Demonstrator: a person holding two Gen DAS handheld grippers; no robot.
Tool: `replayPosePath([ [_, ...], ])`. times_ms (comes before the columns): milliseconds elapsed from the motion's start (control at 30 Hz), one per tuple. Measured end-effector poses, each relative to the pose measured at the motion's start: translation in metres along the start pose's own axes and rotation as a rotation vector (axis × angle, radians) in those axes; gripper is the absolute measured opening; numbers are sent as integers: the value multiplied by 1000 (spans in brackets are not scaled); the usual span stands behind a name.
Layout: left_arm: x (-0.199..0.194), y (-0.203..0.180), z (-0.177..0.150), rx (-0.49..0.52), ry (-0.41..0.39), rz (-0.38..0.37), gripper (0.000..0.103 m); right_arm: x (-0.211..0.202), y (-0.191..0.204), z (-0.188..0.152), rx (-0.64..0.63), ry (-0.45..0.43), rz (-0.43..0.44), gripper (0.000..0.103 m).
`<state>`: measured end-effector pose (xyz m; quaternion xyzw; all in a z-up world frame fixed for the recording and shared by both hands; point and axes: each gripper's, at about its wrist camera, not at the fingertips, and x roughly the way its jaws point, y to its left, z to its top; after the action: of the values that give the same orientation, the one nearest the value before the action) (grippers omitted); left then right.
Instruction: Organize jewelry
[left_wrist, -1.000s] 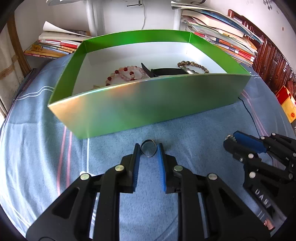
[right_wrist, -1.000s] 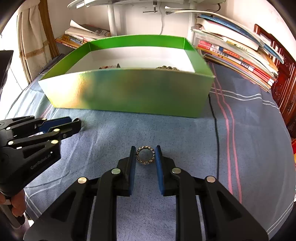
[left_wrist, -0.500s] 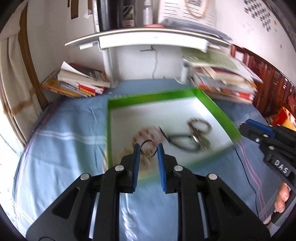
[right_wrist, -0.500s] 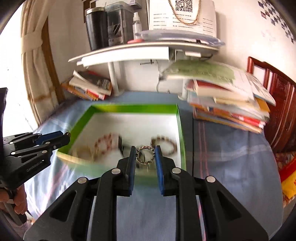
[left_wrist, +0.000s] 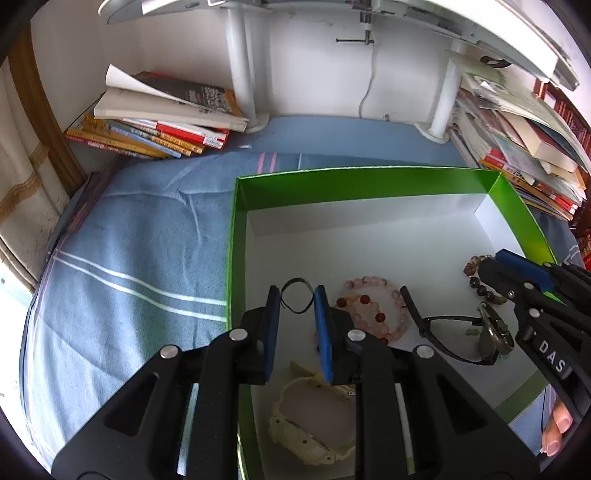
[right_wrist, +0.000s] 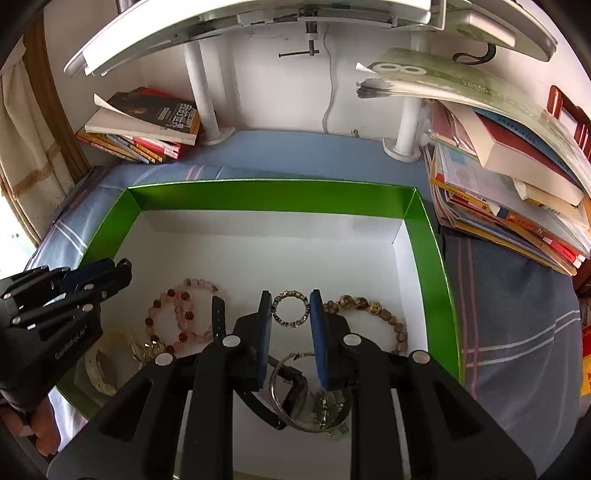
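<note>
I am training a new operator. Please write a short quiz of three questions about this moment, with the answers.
1. True or false: the left gripper holds a thin dark ring.
2. Over what do both grippers hang? A) the books B) the green box C) the bare cloth
3. Fill in: the right gripper grips a ____ ring.

Key: 1 true. 2 B. 3 studded: its band carries small stones or beads all round. Both rings are above the box floor, not yet released, with bead bracelets lying below.
</note>
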<state>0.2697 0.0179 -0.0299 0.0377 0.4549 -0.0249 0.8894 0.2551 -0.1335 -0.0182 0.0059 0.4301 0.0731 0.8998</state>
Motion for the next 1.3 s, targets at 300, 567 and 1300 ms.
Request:
replayPosePath([
  [300, -35, -6, -13, -4, -108, 0, 60, -49, -11, -25, 25, -134, -19, 54],
  [567, -110, -11, -63, -42, -266, 4, 79, -133, -23, -78, 83, -359, -33, 86],
  [1300, -184, -42, -135, 32, -457, 44, 99, -169, -14, -137, 24, -453, -166, 100],
])
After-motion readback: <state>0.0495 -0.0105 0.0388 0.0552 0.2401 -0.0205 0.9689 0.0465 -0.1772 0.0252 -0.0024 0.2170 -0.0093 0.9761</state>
